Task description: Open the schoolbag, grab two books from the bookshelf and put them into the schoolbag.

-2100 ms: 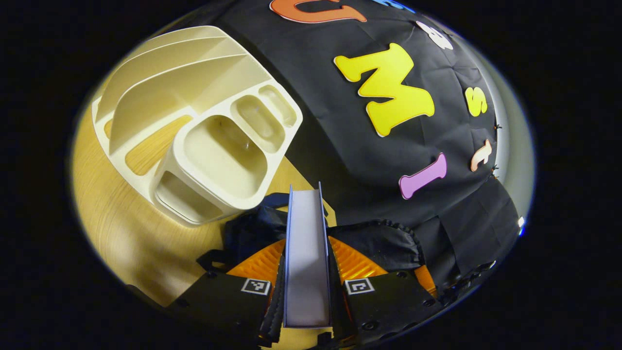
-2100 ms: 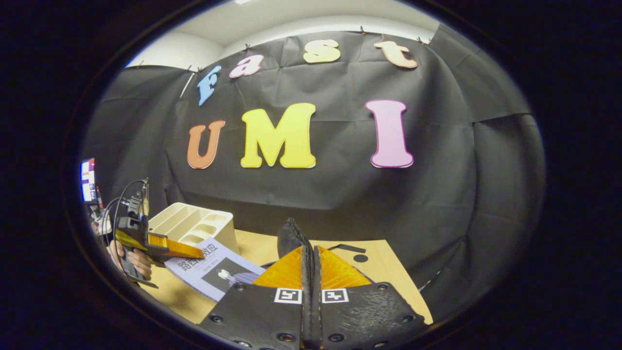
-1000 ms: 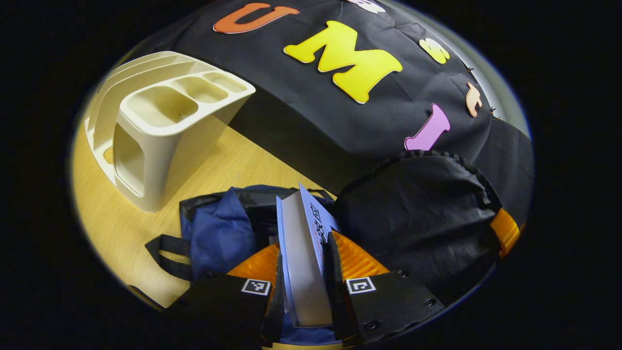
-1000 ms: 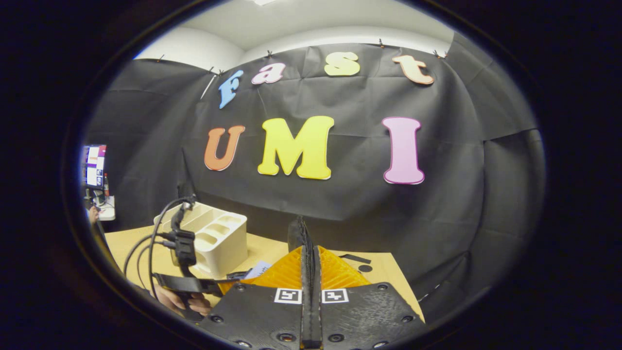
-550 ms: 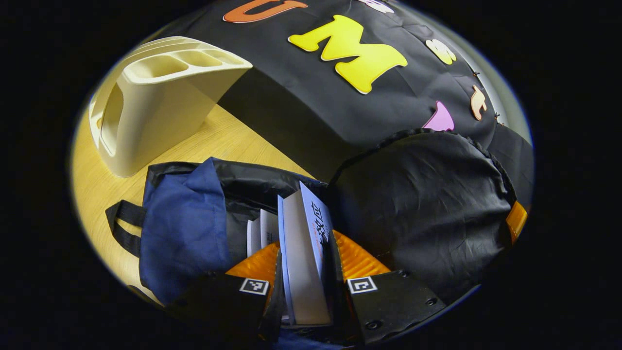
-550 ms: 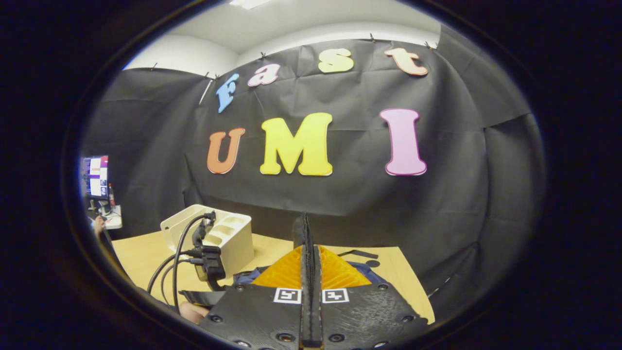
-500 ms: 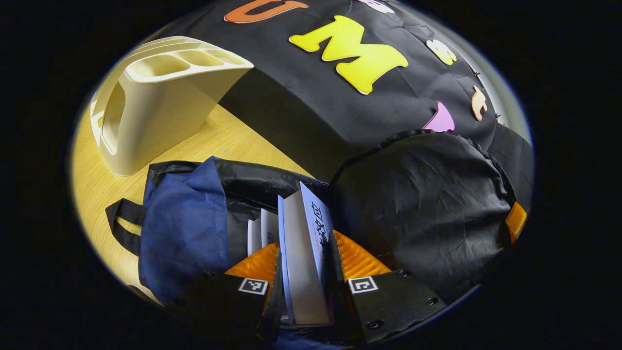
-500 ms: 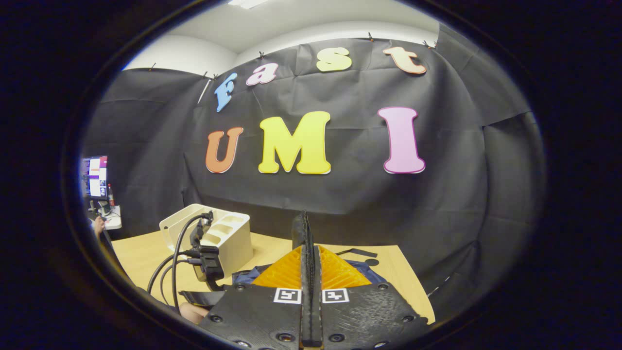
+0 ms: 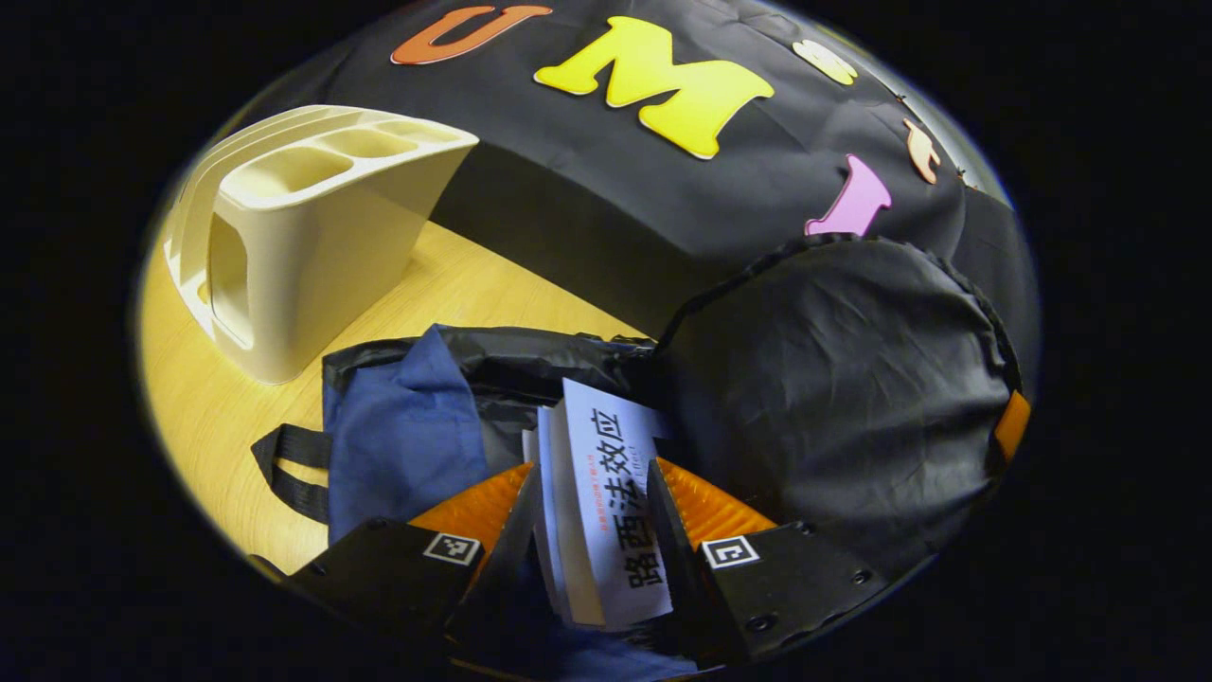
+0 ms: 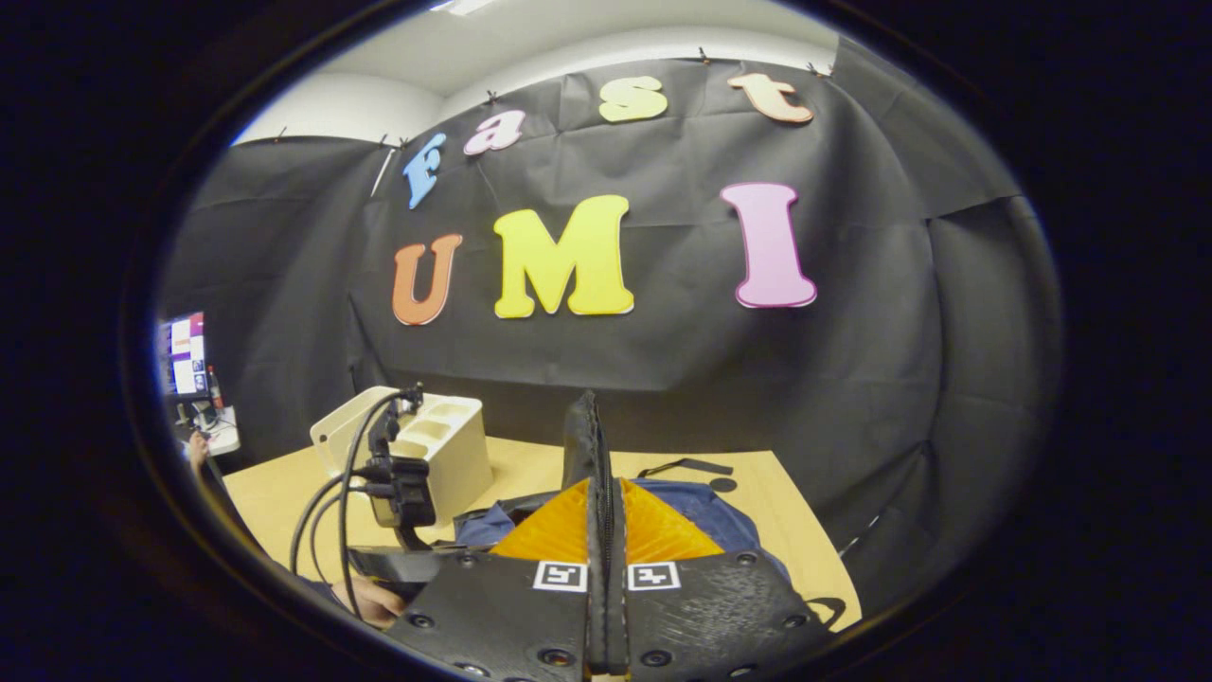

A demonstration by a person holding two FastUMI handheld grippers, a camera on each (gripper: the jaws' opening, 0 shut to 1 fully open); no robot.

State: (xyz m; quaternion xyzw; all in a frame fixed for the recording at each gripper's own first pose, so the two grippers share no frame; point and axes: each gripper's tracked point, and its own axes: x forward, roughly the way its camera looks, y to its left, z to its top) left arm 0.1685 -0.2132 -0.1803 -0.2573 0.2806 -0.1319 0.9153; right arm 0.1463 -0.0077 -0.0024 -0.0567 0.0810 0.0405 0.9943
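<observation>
A: Left gripper (image 9: 587, 516), its view: jaws spread either side of a book (image 9: 620, 502), which leans tilted in the schoolbag (image 9: 417, 426) mouth; grip uncertain. A second book's pages just behind.

B: Right gripper (image 10: 606, 568), its view: jaws closed on the black flap (image 10: 582, 440), lifted upright. Left gripper low left, a hand (image 10: 374, 599) under it.

A: Pale wood table (image 9: 237, 426). Cream bookshelf (image 9: 303, 237) beyond the bag.

B: A monitor (image 10: 187, 355) far left.
</observation>
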